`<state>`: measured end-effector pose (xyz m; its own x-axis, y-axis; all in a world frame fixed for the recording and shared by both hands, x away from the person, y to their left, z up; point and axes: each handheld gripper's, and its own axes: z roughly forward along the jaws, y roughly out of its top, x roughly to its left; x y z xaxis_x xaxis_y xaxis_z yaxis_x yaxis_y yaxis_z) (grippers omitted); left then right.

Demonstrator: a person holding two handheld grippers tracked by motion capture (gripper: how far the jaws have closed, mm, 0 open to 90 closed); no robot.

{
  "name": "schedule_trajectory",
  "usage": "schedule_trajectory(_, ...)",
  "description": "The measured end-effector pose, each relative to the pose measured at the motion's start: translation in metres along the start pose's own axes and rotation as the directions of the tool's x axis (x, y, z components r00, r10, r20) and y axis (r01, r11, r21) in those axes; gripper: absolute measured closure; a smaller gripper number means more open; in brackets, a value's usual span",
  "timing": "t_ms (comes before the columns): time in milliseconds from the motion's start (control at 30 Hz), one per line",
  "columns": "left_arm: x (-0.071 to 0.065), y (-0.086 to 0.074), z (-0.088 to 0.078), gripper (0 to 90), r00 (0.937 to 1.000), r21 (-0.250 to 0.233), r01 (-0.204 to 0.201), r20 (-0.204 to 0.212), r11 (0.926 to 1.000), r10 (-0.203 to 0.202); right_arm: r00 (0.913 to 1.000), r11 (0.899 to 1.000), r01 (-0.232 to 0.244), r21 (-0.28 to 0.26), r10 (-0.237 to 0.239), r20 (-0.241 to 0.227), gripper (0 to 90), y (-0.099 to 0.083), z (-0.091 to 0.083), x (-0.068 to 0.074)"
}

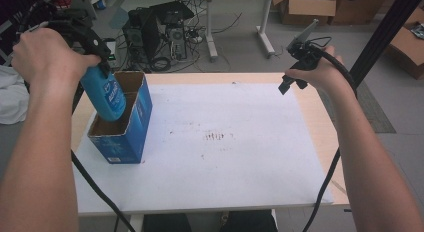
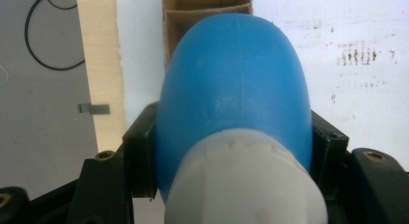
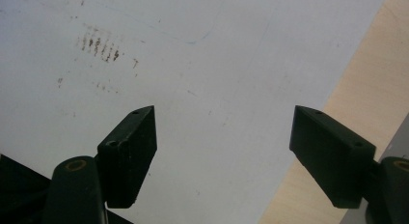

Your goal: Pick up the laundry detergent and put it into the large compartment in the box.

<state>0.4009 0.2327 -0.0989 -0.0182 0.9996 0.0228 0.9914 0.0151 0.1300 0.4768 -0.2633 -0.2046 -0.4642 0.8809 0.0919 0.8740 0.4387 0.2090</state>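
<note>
Left hand-held gripper (image 1: 102, 59) clamped on blue bottle (image 1: 106, 94) near its white cap, above open blue box (image 1: 131, 129) at desk (image 1: 225, 192) left edge. Smooth, light, probably slippery plastic; neck hold safest. Right hand-held gripper (image 1: 290, 82) released, empty.

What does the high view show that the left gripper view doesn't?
High view alone: both forearms, the right claw held open over the table's far right edge, and the box's blue outside. Left gripper view alone: the bottle's white cap and the black pads pressing its sides. Both: the blue bottle above the open box and the stained white sheet.
</note>
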Motion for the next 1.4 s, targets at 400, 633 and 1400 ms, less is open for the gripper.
schedule_trajectory(400, 0.004, 0.003, 0.024, 38.2, 0.9999, 0.028, 0.008, -0.007, 0.9996, -0.008, 0.9999, 1.000, 0.014, -0.005, -0.014, 0.005, 25.2, -0.002, 0.001, -0.002)
schedule_trajectory(633, 0.006, 0.005, 0.047, 38.2, 0.9999, 0.052, 0.009, -0.012, 0.9986, -0.008, 0.9999, 1.000, 0.009, 0.002, -0.009, 0.005, 25.2, -0.002, 0.004, -0.002)
schedule_trajectory(1400, 0.008, 0.008, 0.134, 38.2, 0.9999, 0.140, 0.008, 0.012, 0.9902, -0.009, 0.9998, 1.000, 0.014, 0.016, -0.015, 0.012, 25.2, -0.001, 0.008, -0.002)
